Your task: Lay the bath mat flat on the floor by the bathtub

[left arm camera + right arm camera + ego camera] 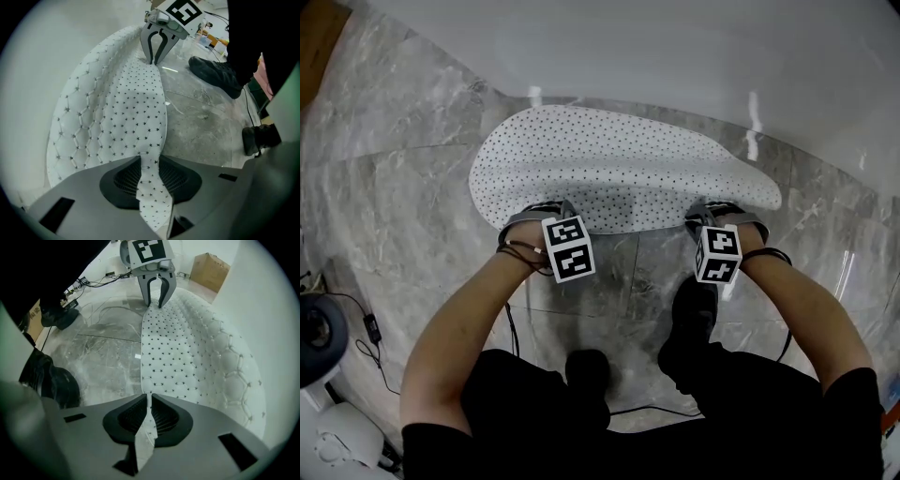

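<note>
Marble underfoot on the floor (412, 122), found the bathtub (675, 56) along the far side and the bath mat (619, 169) lying beside it, long axis left to right, near edge pinched in the closed left gripper (542, 212) and right gripper (712, 212) alike, neither nearer.

White bath mat (619, 173), black-dotted and hexagon-quilted, on grey veined marble floor (412, 122); black shoes (692, 323) beside the mat.

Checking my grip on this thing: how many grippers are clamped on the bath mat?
2. The left gripper pinches the bath mat's near edge toward its left end; the right gripper pinches the same edge toward its right end.
</note>
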`<state>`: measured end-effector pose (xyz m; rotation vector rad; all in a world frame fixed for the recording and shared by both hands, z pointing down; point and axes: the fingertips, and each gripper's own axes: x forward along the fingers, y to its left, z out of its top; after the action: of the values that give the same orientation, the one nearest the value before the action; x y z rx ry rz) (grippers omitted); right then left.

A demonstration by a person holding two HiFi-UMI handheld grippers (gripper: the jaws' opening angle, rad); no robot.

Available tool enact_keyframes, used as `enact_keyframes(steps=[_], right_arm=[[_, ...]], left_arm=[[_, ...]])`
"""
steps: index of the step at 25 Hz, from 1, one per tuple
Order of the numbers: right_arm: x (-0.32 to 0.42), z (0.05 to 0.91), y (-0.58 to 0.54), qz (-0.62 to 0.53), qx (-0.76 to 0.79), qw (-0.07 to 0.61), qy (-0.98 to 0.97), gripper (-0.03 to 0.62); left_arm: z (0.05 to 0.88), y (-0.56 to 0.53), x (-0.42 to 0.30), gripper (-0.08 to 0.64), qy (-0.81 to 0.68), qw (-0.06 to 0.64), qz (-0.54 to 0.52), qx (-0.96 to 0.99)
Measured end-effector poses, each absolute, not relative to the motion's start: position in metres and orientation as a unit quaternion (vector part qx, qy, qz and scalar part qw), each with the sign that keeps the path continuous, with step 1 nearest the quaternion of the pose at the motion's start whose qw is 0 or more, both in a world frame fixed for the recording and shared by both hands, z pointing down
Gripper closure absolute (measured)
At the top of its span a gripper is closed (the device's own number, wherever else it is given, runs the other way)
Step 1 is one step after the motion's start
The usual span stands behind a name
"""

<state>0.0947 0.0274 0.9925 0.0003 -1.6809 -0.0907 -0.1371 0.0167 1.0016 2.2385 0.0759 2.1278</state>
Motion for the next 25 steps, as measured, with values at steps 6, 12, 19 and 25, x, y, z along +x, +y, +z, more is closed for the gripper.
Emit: enact_keyframes(steps=[6, 12, 19, 25], right_arm=[[0.083, 0.976, 0.077, 0.048, -0.05, 0.641, -0.765, 0.555], [0.084, 0.962, 0.117, 0.118, -0.089, 0.617, -0.773, 0.58], [0.082, 0.912, 0.053, 0.269, 0.001, 0.494, -0.827, 0.577], [0.184, 0.946, -0.083, 0.202, 0.284, 0.558, -0.753, 0.408]], left_arm=[[1.001, 0.039, -0.142, 0.528, 0.093, 0.035, 0.692, 0.715], [0.993, 0.067, -0.153, 0.527, 0.181, 0.072, 0.696, 0.691], [0.989, 0.102, -0.167, 0.514, 0.249, 0.098, 0.706, 0.656], [0.986, 0.108, -0.171, 0.465, 0.217, 0.133, 0.694, 0.674]])
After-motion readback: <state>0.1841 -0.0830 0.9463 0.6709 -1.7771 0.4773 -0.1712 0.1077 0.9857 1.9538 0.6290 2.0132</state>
